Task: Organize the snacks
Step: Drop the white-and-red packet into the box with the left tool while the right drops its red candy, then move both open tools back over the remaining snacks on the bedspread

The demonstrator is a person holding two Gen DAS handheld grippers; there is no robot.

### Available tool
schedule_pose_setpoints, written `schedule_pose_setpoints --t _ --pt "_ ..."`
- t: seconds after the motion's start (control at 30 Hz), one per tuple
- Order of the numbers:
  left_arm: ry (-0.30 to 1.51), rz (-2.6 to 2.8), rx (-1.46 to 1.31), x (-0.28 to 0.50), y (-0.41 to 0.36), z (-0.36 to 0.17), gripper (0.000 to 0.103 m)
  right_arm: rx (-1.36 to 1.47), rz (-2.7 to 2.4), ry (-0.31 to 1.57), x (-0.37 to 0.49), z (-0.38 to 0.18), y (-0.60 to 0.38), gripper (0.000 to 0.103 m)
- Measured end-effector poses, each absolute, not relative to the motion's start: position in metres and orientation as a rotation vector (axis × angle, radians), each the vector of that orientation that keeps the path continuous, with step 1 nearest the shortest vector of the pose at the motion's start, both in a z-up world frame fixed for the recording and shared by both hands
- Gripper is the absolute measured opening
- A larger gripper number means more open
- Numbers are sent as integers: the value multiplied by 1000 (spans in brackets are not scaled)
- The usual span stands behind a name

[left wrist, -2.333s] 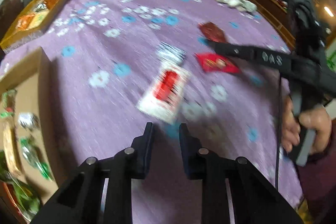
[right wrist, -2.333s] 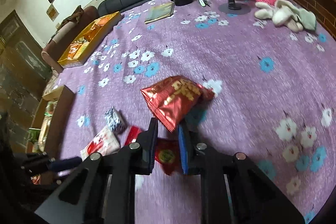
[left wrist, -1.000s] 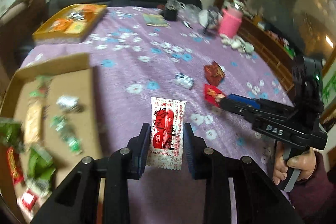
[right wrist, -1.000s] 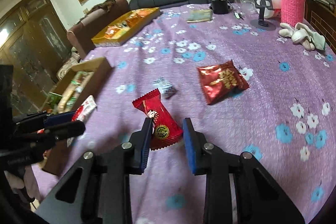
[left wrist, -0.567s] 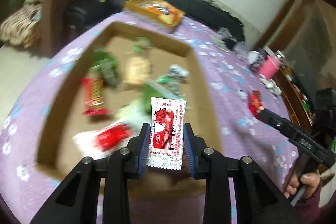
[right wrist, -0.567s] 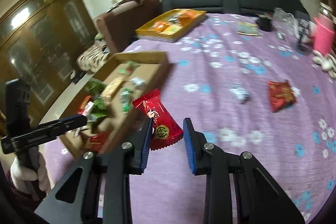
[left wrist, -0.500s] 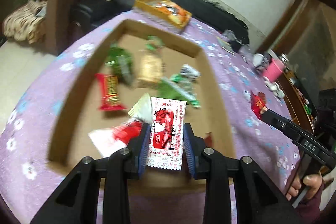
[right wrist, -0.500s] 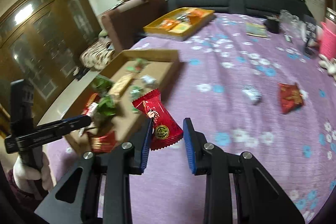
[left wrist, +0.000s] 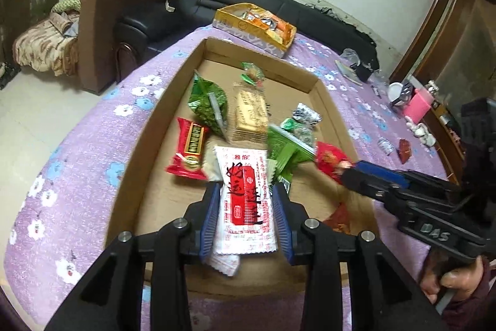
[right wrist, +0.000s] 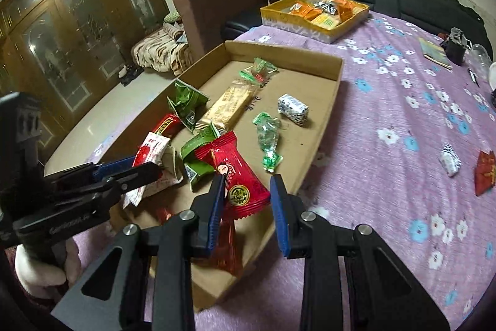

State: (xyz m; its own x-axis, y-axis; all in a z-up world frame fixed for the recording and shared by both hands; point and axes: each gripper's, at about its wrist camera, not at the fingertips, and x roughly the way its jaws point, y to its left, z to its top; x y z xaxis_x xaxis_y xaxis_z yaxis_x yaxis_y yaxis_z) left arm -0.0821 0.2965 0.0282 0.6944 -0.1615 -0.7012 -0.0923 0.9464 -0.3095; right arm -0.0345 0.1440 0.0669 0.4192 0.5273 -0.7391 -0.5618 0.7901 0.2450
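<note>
A shallow cardboard box [left wrist: 328,101] [right wrist: 336,73] on the purple flowered table holds several snack packets. My left gripper [left wrist: 245,191] hangs over the box's near end with its jaws spread; the white-and-red packet [left wrist: 245,194] lies between the fingers, which no longer press it. My right gripper [right wrist: 246,185] is over the box too, jaws spread, with the red candy packet [right wrist: 235,176] loose between them. The left gripper [right wrist: 136,173] also shows in the right wrist view, the right gripper [left wrist: 350,173] in the left wrist view.
A yellow tray of snacks [left wrist: 257,24] [right wrist: 316,11] stands past the box. A small patterned packet [right wrist: 449,159] and a dark red packet [right wrist: 486,173] lie on the cloth to the right. A pink cup [left wrist: 417,106], sofa and armchair lie beyond.
Both grippers carried their packets from the table over the box and came lower. Both pairs of jaws have opened wider, so the packets sit loose between the fingers.
</note>
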Motion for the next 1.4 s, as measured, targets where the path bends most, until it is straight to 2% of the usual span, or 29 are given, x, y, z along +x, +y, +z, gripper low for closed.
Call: schedule_pose_setpoints --t 0.2,0.37,0.4,0.47,0.53,0.73,0.83,1.03,1.27,1.4 --pt "793 -89 -373 -86 290 32 40 -84 660 893 -34 63 150 36" --pt "770 -123 -377 -93 281 45 45 -50 662 890 -33 65 145 45" --pt "748 -130 -364 -98 279 51 48 -43 655 882 -35 68 142 45" --pt "701 -135 -331 -105 273 62 71 -15 632 855 -39 74 131 46" --pt "661 -136 -303 -109 263 71 81 17 608 828 -45 81 117 48" --pt "556 -256 -205 -122 207 99 81 119 523 729 -70 100 57 58" --pt "504 -345 -164 -132 174 104 82 148 471 717 -76 104 31 58" --pt "568 -355 -131 -129 134 102 81 198 372 716 -93 94 -17 59" --pt "462 -375 -94 -165 113 130 87 298 291 693 -120 94 -61 59" --pt "557 -428 -29 -173 89 126 86 304 275 655 -140 108 -67 59"
